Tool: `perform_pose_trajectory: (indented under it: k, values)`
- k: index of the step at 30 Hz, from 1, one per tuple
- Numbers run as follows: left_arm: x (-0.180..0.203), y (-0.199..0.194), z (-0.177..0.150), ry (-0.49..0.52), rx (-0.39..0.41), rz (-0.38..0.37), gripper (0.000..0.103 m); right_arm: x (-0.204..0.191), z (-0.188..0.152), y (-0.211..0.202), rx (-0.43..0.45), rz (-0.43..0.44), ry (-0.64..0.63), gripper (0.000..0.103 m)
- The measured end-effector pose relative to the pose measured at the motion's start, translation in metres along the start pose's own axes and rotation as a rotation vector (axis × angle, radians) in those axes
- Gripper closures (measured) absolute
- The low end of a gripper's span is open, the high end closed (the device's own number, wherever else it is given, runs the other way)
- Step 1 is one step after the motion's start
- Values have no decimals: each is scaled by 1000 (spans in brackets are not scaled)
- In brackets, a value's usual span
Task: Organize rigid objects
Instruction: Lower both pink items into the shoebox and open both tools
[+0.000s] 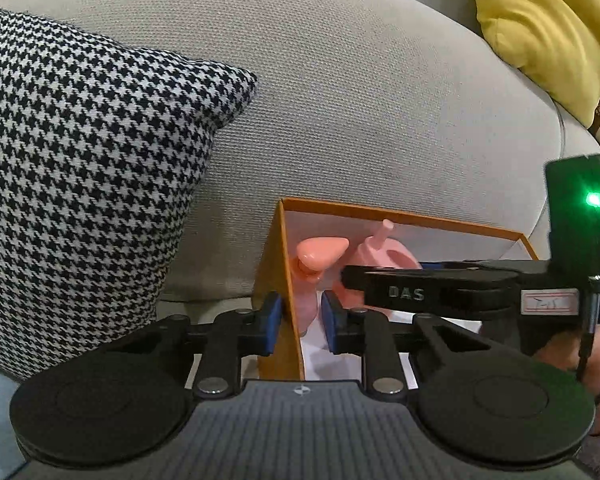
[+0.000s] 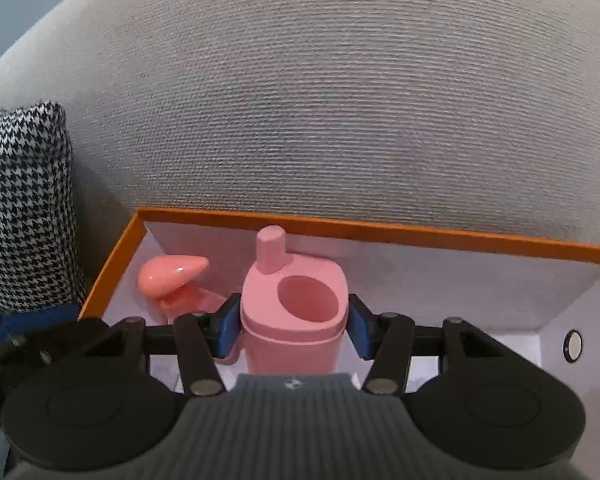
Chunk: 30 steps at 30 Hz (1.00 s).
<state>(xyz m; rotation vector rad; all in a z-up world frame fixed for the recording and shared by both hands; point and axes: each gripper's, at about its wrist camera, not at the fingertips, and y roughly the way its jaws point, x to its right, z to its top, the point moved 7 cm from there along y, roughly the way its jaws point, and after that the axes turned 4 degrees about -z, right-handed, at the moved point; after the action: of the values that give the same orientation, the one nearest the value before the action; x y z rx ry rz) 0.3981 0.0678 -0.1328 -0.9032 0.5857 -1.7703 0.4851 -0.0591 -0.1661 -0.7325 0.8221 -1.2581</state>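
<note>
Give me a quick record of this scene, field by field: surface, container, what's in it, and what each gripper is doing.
surface: beige sofa
container: orange box, white inside, open top
contents: pink cup upright with a spout; pink teardrop toy to its left
left gripper: fingers straddle the box's left wall, not clamped
right gripper: inside the box, fingers on both sides of the cup
nearby: houndstooth pillow, yellow pillow

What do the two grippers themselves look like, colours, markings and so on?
Both the left gripper and right gripper are black, with blue pads on the jaws, round discs and a ribbed grey body. In the left view, the right one shows "DAS" lettering and a green light.
</note>
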Motion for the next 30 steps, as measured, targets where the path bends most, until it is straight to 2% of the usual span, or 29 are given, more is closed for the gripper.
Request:
perform_pose_trajectory:
  k: [8, 10, 17, 19, 21, 25, 30]
  values:
    - [14, 9, 0, 1, -2, -7, 76, 0, -3, -1, -40, 69, -36, 46]
    - [6, 11, 10, -6, -2, -12, 81, 2, -3, -7, -45, 79, -68, 43]
    - [-2, 3, 17, -20, -5, 4, 87, 10, -20, -17, -109, 94, -215, 43]
    - [-7, -7, 19, -24, -3, 5, 87, 11, -25, -15, -126, 83, -243, 54]
    - [-7, -8, 19, -25, -3, 5, 87, 13, -28, -12, -138, 80, -246, 60]
    - [-10, -4, 19, -26, -5, 3, 87, 14, -31, -11, -150, 100, -237, 63]
    - [-11, -4, 20, -28, -6, 4, 87, 17, -30, -9, -160, 90, -227, 63]
